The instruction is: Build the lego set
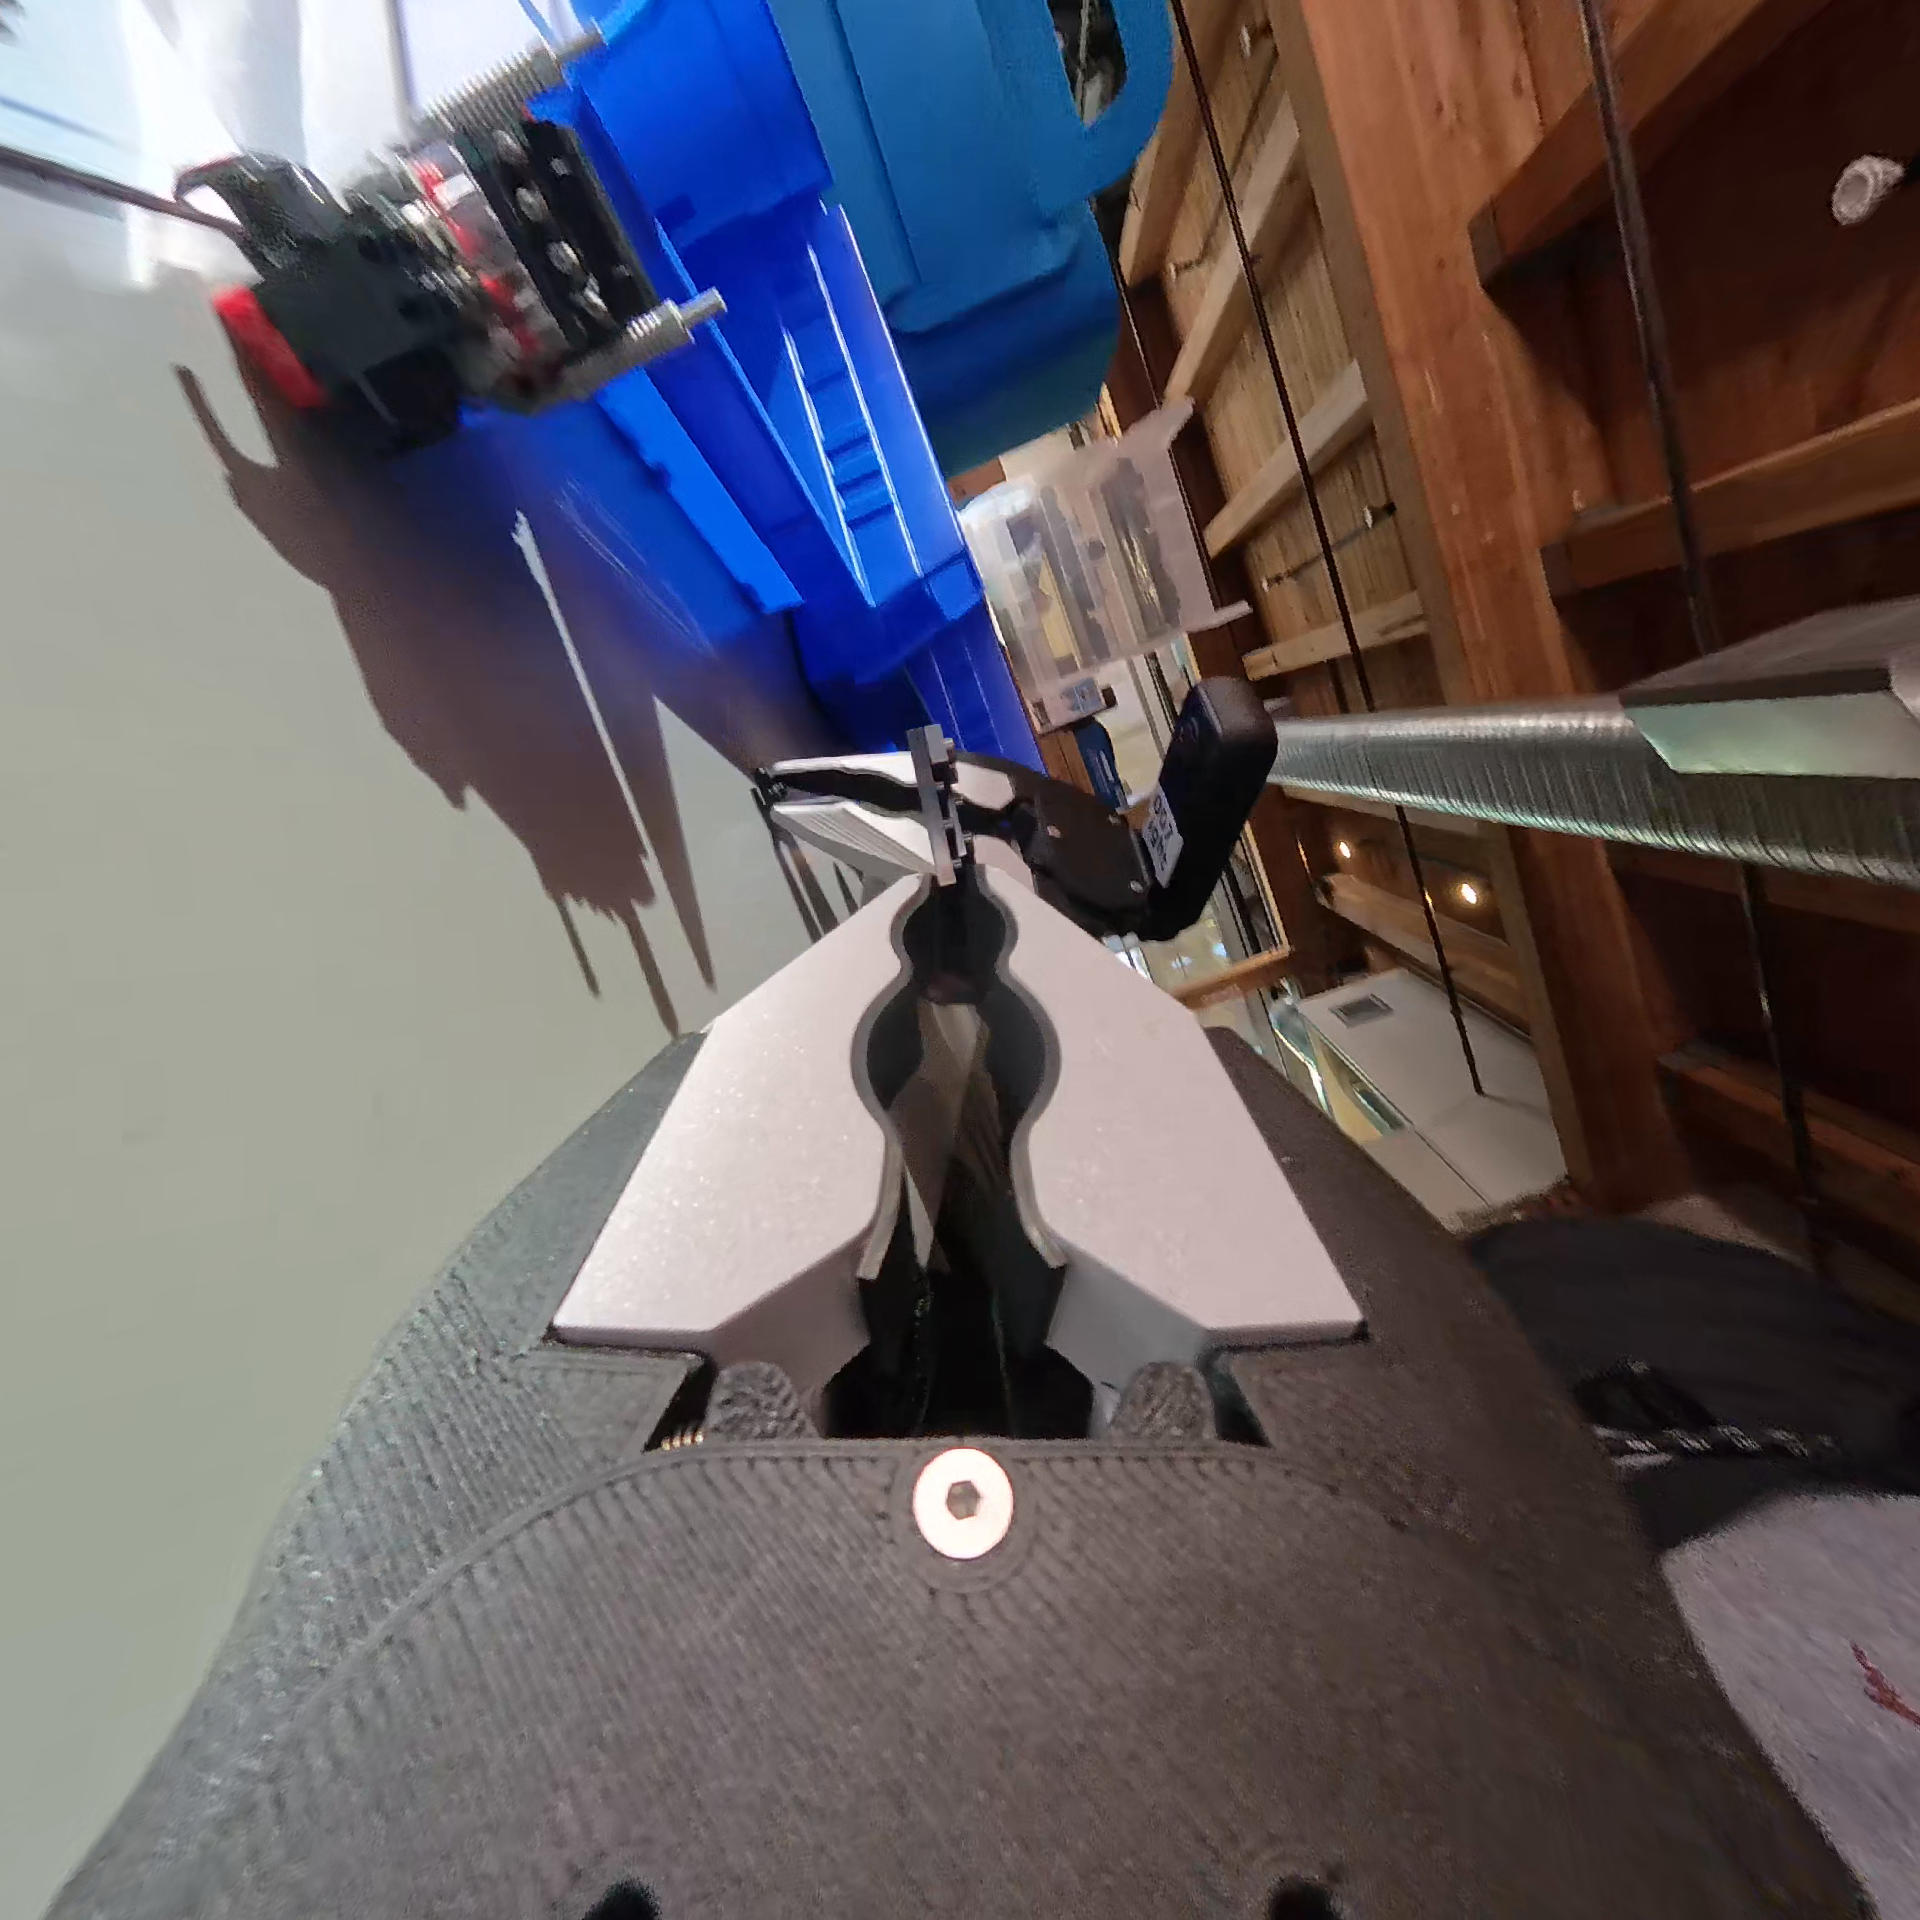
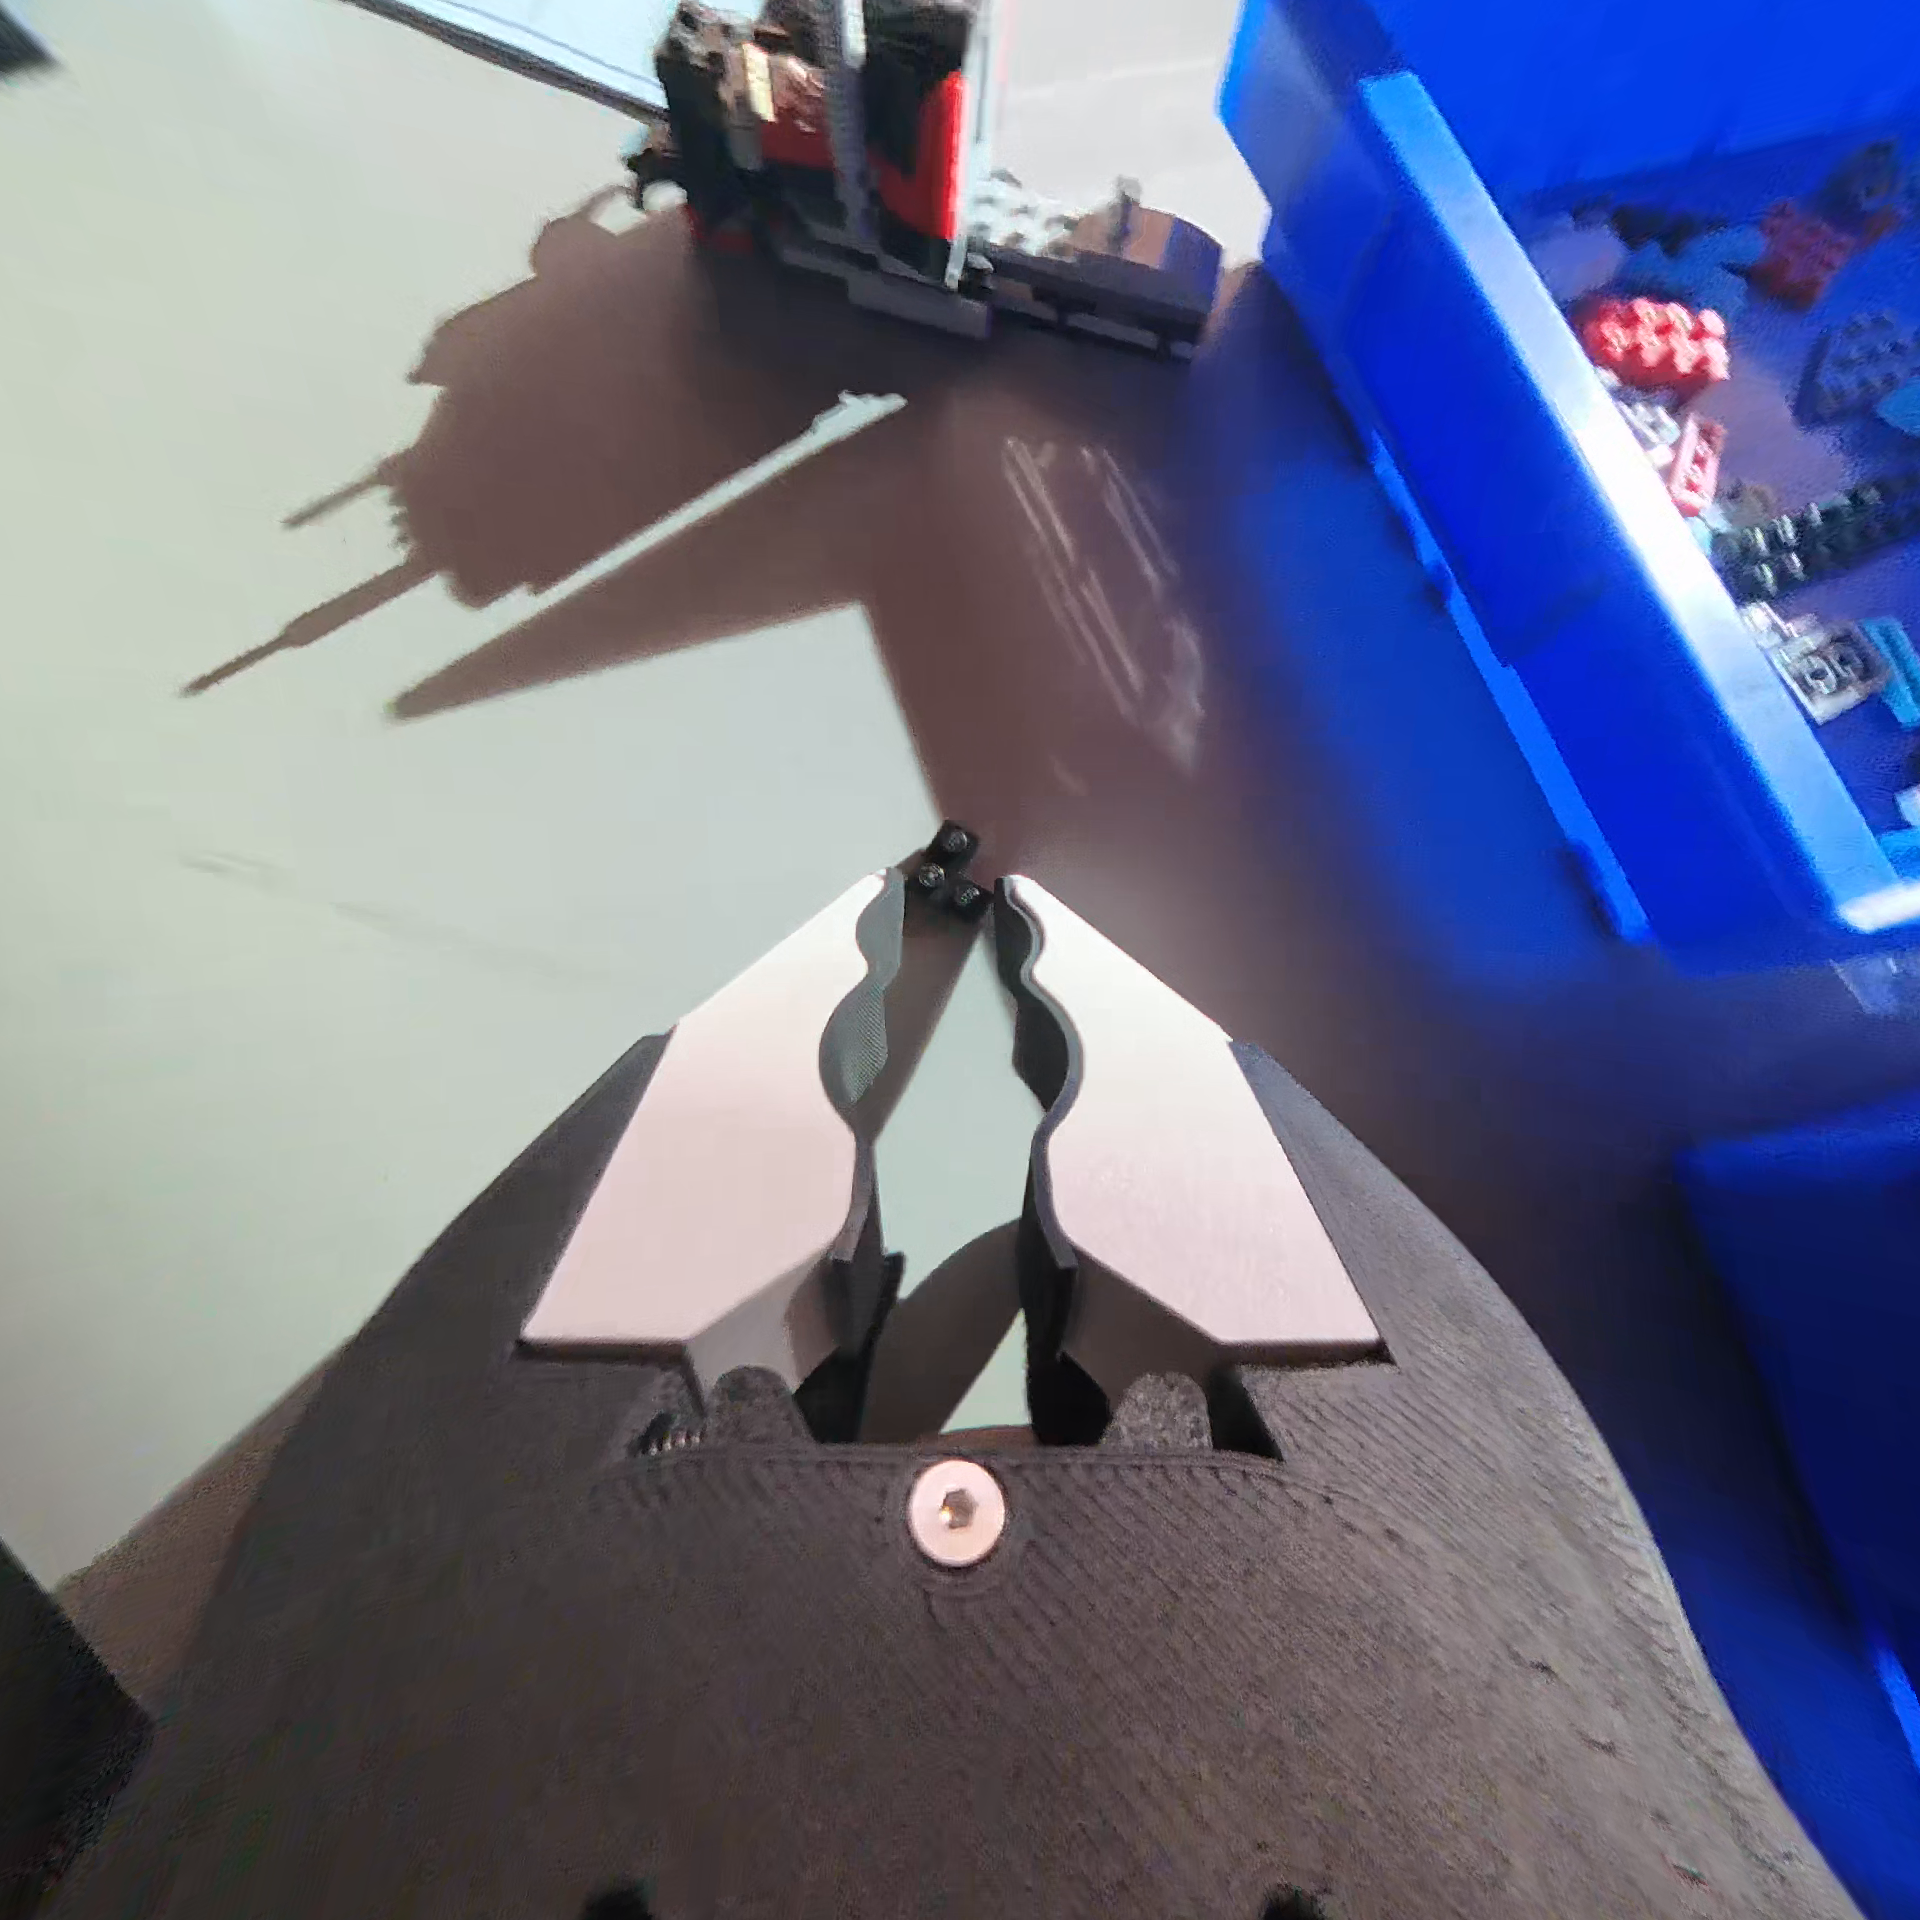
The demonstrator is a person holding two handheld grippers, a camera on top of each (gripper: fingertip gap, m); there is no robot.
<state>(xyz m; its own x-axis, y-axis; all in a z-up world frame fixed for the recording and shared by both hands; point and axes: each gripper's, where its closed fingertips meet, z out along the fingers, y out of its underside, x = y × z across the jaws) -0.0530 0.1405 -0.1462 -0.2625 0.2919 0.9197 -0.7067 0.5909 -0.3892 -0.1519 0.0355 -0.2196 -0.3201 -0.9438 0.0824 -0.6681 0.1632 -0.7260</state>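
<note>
My left gripper (image 1: 951, 883) is shut on a thin grey lego plate (image 1: 935, 800), held edge-on at the fingertips above the table. A partly built black, red and grey lego model (image 1: 395, 301) stands on the pale table (image 1: 156, 831) next to the blue bins. My right gripper (image 2: 948, 883) is closed down on a small black studded lego piece (image 2: 951, 888) at its tips, close over the table (image 2: 312, 935). The model (image 2: 883, 177) is farther ahead of it. The right gripper (image 1: 790, 805) also shows just beyond the grey plate in the left wrist view.
Blue plastic bins (image 1: 727, 416) line the table's side; one (image 2: 1507, 416) holds several loose bricks (image 2: 1662, 332). Wooden shelving (image 1: 1455, 416) and clear containers (image 1: 1091, 561) stand behind. A ridged grey bar (image 1: 1558, 779) crosses the right of the left wrist view. The gap from one gripper's tips to the other's is roughly 15 cm.
</note>
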